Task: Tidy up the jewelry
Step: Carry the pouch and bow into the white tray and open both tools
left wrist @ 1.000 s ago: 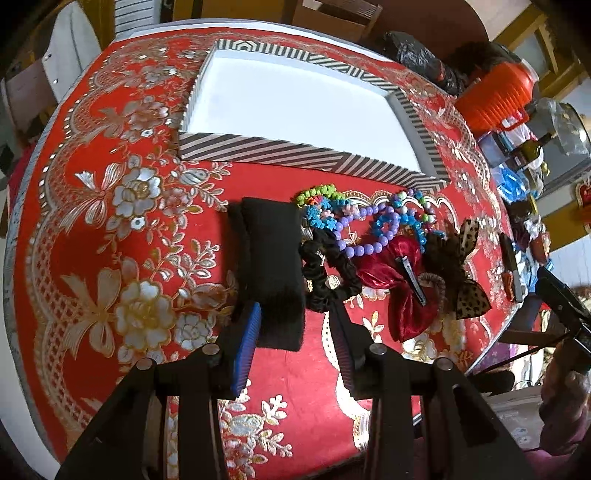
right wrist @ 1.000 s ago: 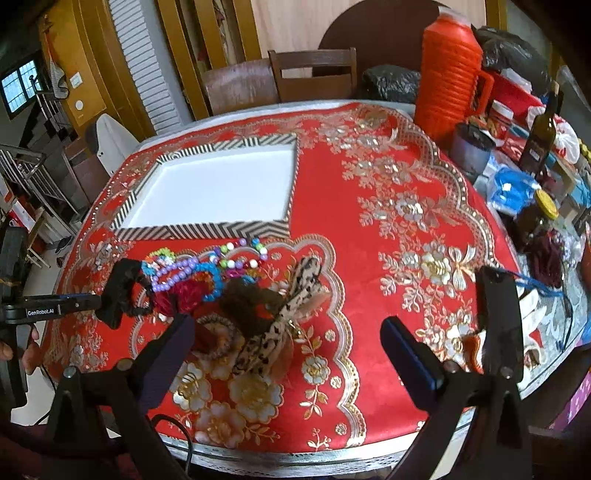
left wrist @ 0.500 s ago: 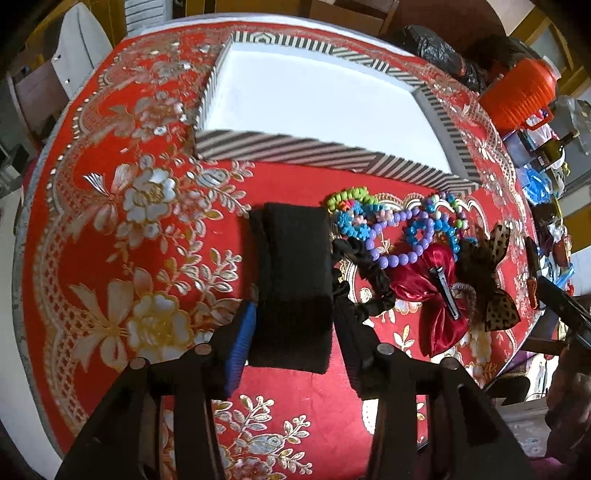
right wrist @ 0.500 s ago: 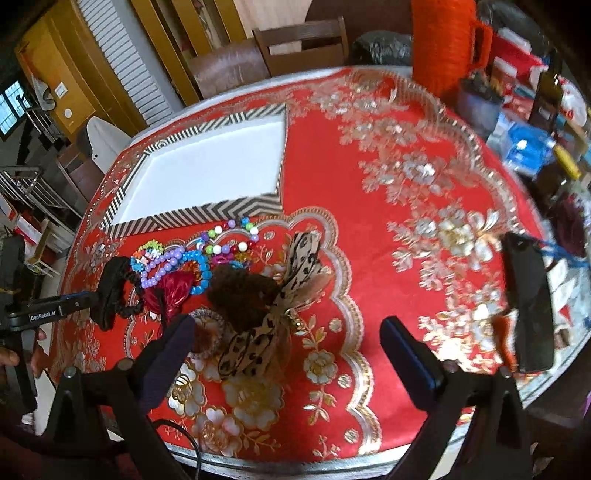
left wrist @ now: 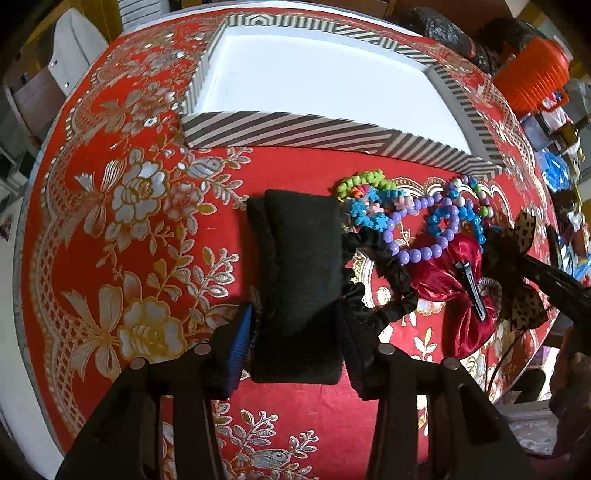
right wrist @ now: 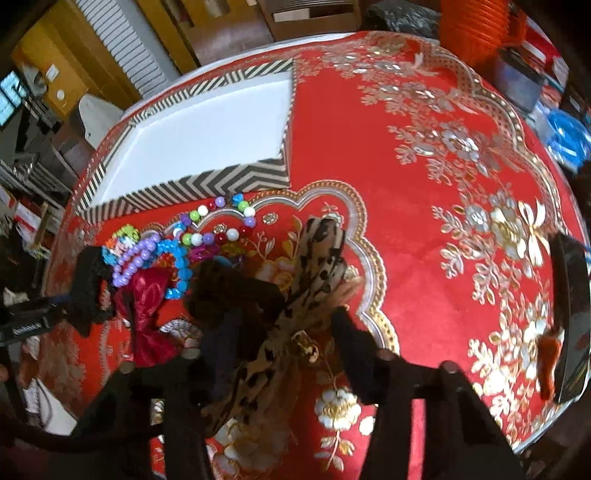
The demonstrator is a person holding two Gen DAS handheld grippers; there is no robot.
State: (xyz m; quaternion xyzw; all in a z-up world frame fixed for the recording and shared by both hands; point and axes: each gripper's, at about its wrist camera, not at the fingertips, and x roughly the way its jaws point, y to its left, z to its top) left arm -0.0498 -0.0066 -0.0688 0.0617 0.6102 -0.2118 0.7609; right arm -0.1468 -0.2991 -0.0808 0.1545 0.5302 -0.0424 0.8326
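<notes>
A black fabric headband (left wrist: 301, 273) lies on the red tablecloth, and my left gripper (left wrist: 295, 339) is closed around its near end, pads touching both sides. To its right lie a black scrunchie (left wrist: 384, 280), bead bracelets (left wrist: 417, 221), a red satin bow clip (left wrist: 454, 291) and a leopard-print bow (right wrist: 295, 306). My right gripper (right wrist: 284, 343) is open with its fingers on either side of the leopard bow. The striped box (left wrist: 325, 129) with a white inside stands behind the pile and also shows in the right wrist view (right wrist: 207, 184).
An orange jug (left wrist: 532, 77), bottles and clutter stand at the table's far right. A black phone-like object (right wrist: 569, 321) lies near the right table edge. Wooden chairs (right wrist: 314, 14) stand beyond the table.
My left gripper moved forward and closed onto the black headband. My right gripper moved forward and down over the leopard bow, its fingers now closer together.
</notes>
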